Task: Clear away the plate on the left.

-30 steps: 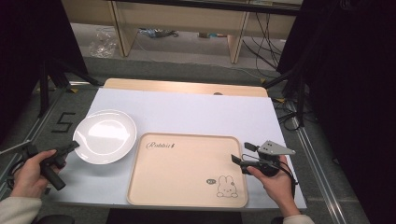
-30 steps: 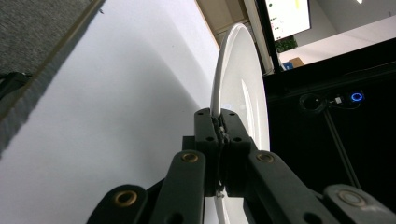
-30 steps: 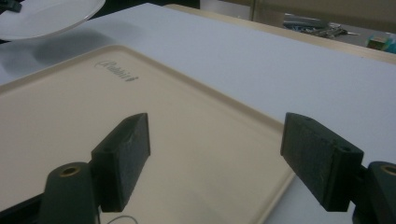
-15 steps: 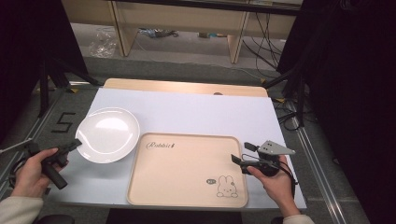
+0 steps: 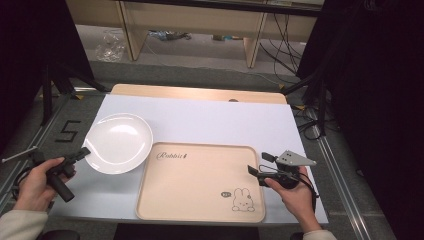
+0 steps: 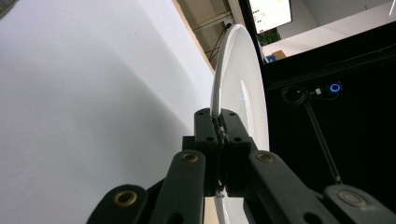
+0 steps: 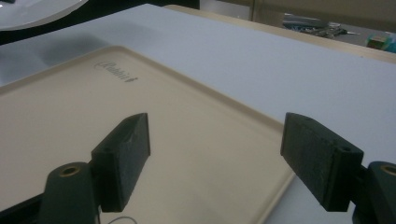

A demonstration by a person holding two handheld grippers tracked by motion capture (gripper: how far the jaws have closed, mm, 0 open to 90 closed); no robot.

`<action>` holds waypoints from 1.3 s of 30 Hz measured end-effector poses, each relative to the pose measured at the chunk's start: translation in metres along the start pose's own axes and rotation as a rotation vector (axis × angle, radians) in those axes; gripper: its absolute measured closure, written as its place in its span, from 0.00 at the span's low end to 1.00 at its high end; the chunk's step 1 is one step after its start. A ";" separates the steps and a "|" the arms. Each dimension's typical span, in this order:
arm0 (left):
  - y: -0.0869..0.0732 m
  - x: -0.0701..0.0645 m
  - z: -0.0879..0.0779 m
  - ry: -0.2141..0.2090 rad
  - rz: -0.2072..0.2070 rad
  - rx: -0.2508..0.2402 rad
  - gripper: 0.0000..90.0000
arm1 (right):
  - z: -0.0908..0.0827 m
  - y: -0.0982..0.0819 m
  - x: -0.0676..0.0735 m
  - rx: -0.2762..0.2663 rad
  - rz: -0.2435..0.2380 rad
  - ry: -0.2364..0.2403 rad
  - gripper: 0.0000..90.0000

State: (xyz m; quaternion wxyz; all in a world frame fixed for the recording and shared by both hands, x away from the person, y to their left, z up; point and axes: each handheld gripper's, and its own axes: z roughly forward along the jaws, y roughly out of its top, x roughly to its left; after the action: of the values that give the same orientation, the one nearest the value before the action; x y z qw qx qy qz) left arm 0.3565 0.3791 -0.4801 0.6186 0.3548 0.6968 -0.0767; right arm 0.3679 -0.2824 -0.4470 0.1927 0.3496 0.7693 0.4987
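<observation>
Clearly tilted, the white plate (image 5: 119,142) is raised off the desk (image 5: 210,117), its left rim clamped in the left gripper (image 5: 82,152), beside the tray (image 5: 200,182); the right gripper (image 5: 256,172) has its jaws apart.

White glossy plate (image 5: 119,142), rim pinched, lifted and tilted at left of beige rabbit-printed tray (image 5: 200,182) lying flat.

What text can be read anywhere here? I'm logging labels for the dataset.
"Rabbit": script lettering at the top left of the beige tray, also seen in the right gripper view.
"5": black mark on the grey surface left of the table.
Small badge beside the tray's rabbit drawing: too small to read.
</observation>
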 end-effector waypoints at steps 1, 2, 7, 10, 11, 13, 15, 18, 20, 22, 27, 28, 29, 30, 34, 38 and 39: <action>0.000 0.000 0.000 -0.002 -0.005 0.002 0.97 | 0.000 0.000 0.000 0.000 0.000 0.000 0.28; -0.001 -0.001 0.001 -0.003 -0.013 0.002 0.97 | 0.000 0.000 0.000 0.000 -0.001 0.000 0.28; -0.002 -0.004 0.002 -0.004 0.002 0.008 0.97 | 0.000 0.000 0.000 0.000 -0.001 0.000 0.28; -0.003 -0.005 0.003 -0.008 0.003 0.011 0.97 | 0.000 0.000 0.000 0.000 0.000 0.000 0.28; -0.003 -0.006 0.004 -0.010 0.007 0.015 0.97 | 0.000 0.000 0.000 0.000 0.000 0.000 0.28; -0.004 -0.007 0.005 -0.011 0.007 0.014 0.97 | 0.000 0.000 0.000 0.001 -0.001 0.000 0.28; -0.004 -0.008 0.006 -0.015 0.003 0.014 0.97 | 0.000 0.000 0.000 -0.002 -0.007 -0.002 0.28; -0.005 -0.009 0.007 -0.022 -0.003 0.021 0.97 | 0.000 0.000 0.000 0.001 -0.001 0.000 0.28; -0.006 -0.010 0.008 -0.023 0.003 0.021 0.97 | 0.000 0.000 0.000 0.000 -0.008 -0.002 0.28; -0.006 -0.010 0.009 -0.023 0.003 0.023 0.97 | 0.001 0.000 0.000 -0.001 -0.008 -0.003 0.28; -0.007 -0.012 0.011 -0.028 0.004 0.027 0.97 | 0.000 0.000 -0.001 -0.006 -0.012 -0.006 0.28; -0.007 -0.013 0.011 -0.029 0.007 0.030 0.97 | 0.000 0.000 -0.001 -0.008 -0.018 -0.008 0.28; -0.007 -0.013 0.011 -0.029 0.008 0.030 0.97 | 0.000 0.000 -0.001 -0.007 -0.011 -0.006 0.28; -0.007 -0.014 0.012 -0.029 0.010 0.031 0.97 | 0.000 0.000 -0.001 -0.008 -0.016 -0.007 0.28; -0.008 -0.015 0.014 -0.034 0.009 0.037 0.97 | 0.000 0.000 -0.001 -0.006 -0.012 -0.005 0.28; -0.008 -0.017 0.015 -0.037 0.009 0.042 0.97 | 0.000 0.000 -0.001 -0.006 -0.012 -0.005 0.28; -0.009 -0.017 0.015 -0.037 0.007 0.043 0.97 | 0.000 0.000 -0.001 -0.006 -0.012 -0.005 0.28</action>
State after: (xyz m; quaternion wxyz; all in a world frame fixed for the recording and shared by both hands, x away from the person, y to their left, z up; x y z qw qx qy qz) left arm 0.3636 0.3578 -0.4709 0.6240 0.3691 0.6820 -0.0961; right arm 0.3684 -0.2826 -0.4472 0.1988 0.3457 0.7696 0.4987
